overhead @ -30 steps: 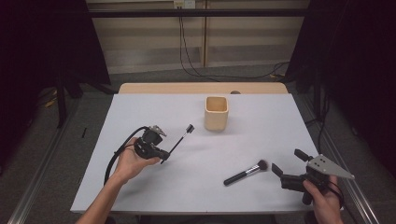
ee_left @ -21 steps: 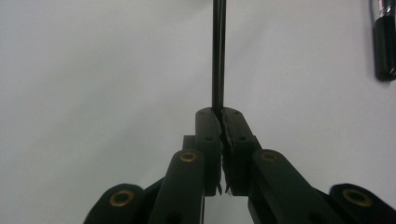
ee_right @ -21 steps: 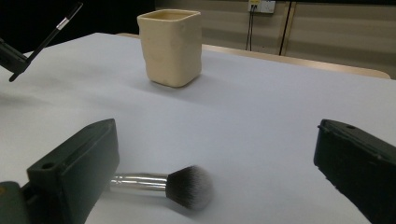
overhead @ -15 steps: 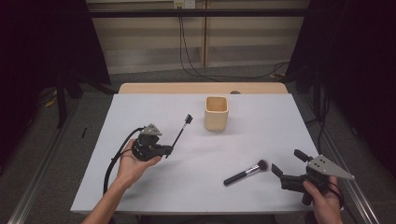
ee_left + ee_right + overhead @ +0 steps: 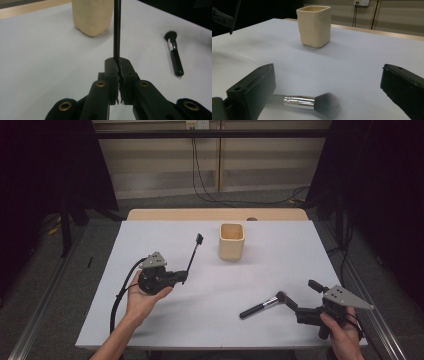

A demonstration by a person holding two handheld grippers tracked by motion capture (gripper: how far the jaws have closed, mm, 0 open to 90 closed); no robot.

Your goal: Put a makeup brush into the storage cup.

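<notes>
Clamped tight in the person's left hand, the left gripper (image 5: 183, 276) is pinching the lower end of a thin black stick-like brush with a small dark head (image 5: 193, 252), its jaws closed all the way onto the shaft. That brush is rising at a slant out of the jaws, its head lifted above the white table (image 5: 165, 235) and leaning toward the cream-coloured square cup (image 5: 231, 241), which is standing upright near the far edge, a little way off from the tip. Over on the other side, the right gripper (image 5: 298, 296) is resting low with its jaws spread wide, gripping nothing. A black-handled powder brush with a silver collar and a fluffy dark head (image 5: 261, 306) is lying flat on the table, its bristle end sitting between those open jaws, nearer one jaw and clear of the other.
</notes>
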